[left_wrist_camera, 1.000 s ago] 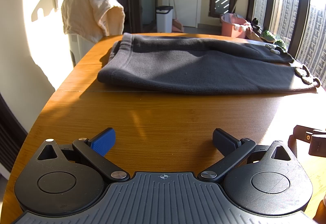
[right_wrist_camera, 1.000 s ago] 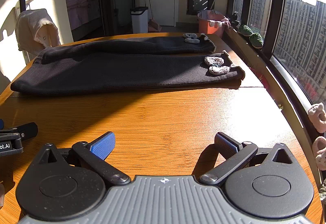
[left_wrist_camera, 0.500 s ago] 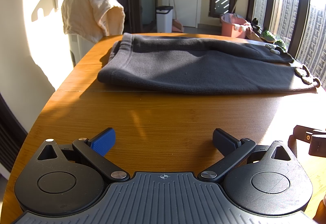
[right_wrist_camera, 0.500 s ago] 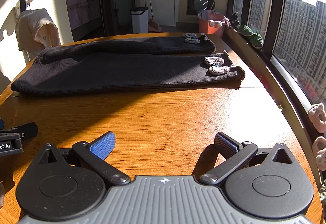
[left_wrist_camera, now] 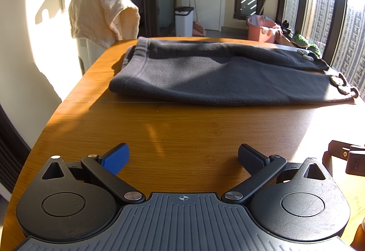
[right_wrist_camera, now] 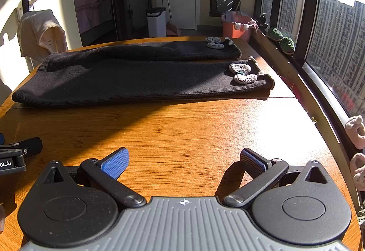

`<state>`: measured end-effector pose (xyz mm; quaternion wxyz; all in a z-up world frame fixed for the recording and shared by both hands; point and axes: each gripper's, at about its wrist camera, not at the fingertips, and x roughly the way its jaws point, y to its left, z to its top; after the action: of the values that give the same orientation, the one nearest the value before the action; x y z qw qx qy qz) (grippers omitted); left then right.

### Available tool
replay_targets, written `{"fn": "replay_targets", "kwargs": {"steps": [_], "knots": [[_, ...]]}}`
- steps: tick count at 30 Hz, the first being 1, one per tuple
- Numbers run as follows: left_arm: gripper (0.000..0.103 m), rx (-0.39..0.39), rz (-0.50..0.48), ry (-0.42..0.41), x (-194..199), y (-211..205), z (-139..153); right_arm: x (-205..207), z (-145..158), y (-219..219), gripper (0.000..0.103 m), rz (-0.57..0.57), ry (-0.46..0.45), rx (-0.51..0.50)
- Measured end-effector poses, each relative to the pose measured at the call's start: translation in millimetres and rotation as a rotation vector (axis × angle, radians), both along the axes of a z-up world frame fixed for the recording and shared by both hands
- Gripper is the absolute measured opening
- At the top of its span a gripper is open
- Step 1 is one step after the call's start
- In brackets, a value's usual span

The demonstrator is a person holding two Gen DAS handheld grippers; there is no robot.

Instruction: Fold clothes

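A: Towel first, far left, cream, draped over a white stand past the table edge. What sits next to it?

B: The wooden table, with dark grey trousers laid flat across its far half. The waistband is at the left end, and the two legs run off to the right, side by side.

A: And the cuffs?

B: At the right end, near the window. In the right wrist view each cuff carries small grey knitted patches. The nearer leg ends close to the table's right edge.

A: Where are the tools?

B: Both are low at the near side of the table, well apart from the trousers, with bare wood between. The left gripper has its fingers spread wide and nothing between them, one blue pad on the left and a dark one on the right.

A: Same for the other?

B: Yes. The right gripper is also spread wide and empty, casting a sharp shadow on the sunlit wood. Each camera catches a bit of the other tool at its edge.

A: Anything behind the table?

B: A white bin by the doorway, then a pink tub with laundry near the window, and two green shoes on the sill. Far right, pink fluffy things hang at the edge of the right wrist view; I cannot tell what they are.
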<state>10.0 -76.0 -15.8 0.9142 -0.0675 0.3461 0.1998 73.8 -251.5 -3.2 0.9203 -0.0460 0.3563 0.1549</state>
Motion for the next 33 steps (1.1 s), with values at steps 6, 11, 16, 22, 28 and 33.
{"fn": "replay_targets", "kwargs": {"steps": [6, 11, 16, 22, 28, 33], "knots": [[0.103, 0.0, 0.0, 0.0, 0.0, 0.2, -0.1, 0.0, 0.0, -0.2, 0.103, 0.0, 0.0, 0.0], [0.103, 0.0, -0.001, 0.0, 0.0, 0.4, -0.3, 0.1, 0.0, -0.3, 0.103, 0.001, 0.0, 0.0], [0.103, 0.0, -0.001, -0.001, 0.0, 0.4, -0.3, 0.1, 0.0, -0.2, 0.103, 0.001, 0.001, -0.001], [0.103, 0.0, -0.001, -0.001, 0.1, 0.5, -0.5, 0.0, 0.1, -0.2, 0.103, 0.001, 0.001, -0.001], [0.103, 0.0, -0.002, 0.0, 0.1, 0.5, -0.6, -0.2, 0.3, -0.3, 0.103, 0.003, 0.002, -0.001], [0.103, -0.003, -0.004, -0.001, -0.2, 0.8, -0.5, 0.3, 0.9, -1.0, 0.103, 0.012, 0.002, -0.001]]}}
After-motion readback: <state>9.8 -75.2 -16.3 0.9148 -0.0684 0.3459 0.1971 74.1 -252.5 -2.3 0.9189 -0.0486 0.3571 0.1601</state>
